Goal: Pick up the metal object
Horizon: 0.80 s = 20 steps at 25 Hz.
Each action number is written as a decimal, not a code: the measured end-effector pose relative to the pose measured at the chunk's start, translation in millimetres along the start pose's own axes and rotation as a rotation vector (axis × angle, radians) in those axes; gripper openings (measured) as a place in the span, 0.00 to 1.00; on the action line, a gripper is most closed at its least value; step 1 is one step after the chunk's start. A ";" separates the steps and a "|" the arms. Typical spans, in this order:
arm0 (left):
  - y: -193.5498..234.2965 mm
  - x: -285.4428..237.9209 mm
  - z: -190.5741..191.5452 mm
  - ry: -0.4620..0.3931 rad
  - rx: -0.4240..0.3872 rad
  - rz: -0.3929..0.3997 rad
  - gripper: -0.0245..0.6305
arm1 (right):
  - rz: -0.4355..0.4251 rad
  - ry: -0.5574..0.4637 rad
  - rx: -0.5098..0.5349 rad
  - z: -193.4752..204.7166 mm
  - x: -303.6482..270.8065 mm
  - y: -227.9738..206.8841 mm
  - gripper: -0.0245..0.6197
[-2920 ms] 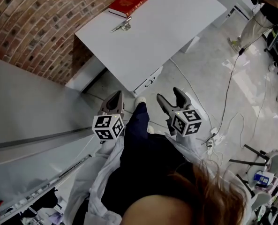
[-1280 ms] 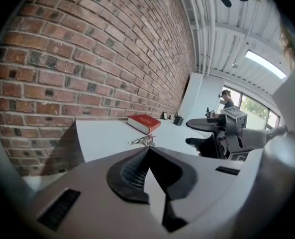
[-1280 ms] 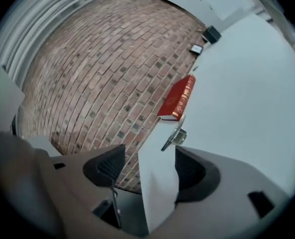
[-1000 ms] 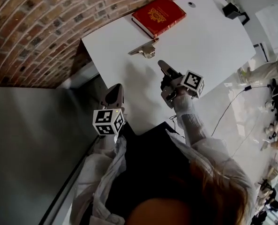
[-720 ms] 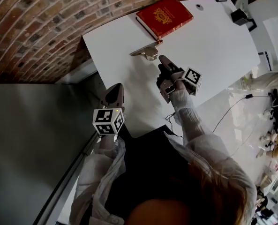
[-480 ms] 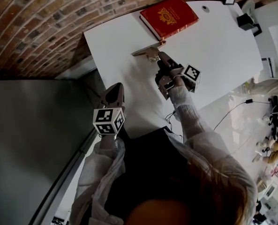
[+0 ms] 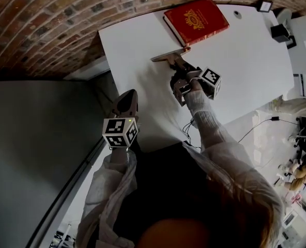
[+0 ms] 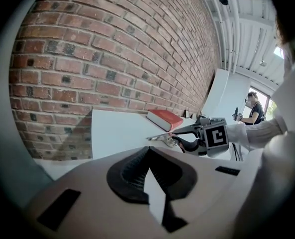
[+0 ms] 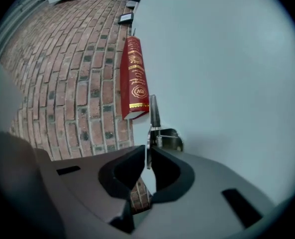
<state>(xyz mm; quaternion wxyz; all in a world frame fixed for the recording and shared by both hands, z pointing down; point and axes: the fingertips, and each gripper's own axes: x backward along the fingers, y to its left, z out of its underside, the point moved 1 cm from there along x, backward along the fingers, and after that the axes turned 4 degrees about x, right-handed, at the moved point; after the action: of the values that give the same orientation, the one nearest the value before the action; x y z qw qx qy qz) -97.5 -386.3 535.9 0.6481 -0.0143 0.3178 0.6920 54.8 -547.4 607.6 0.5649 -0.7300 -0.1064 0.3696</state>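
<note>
At the table's (image 7: 240,61) left edge, the left gripper (image 7: 126,98) hangs clenched on nothing. Rightward, the right gripper (image 7: 180,67), its jaws just closing, pinches the metal clip (image 7: 165,57) by its thin lever beside the red book (image 7: 196,20). The pads hide the lever's near end.

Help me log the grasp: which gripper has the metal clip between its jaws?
The right gripper: its jaws have just been closing onto the metal clip. The left gripper is shut and empty, away from it.
</note>
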 end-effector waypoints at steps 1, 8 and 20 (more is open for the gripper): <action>0.4 0.2 -0.3 0.000 0.004 -0.003 0.06 | 0.011 0.000 0.003 0.7 -1.0 0.2 0.08; 4.4 3.6 4.3 0.011 0.013 -0.004 0.06 | 0.014 -0.023 0.025 1.5 -0.7 0.9 0.06; 9.4 21.0 2.1 -0.009 -0.007 0.031 0.06 | 0.002 -0.031 0.037 17.9 22.8 0.2 0.06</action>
<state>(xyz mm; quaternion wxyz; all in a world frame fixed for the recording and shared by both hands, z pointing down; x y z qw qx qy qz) -108.5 -366.3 532.5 0.6388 -0.0085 0.3125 0.7030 59.0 -521.1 596.3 0.5763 -0.7138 -0.1077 0.3831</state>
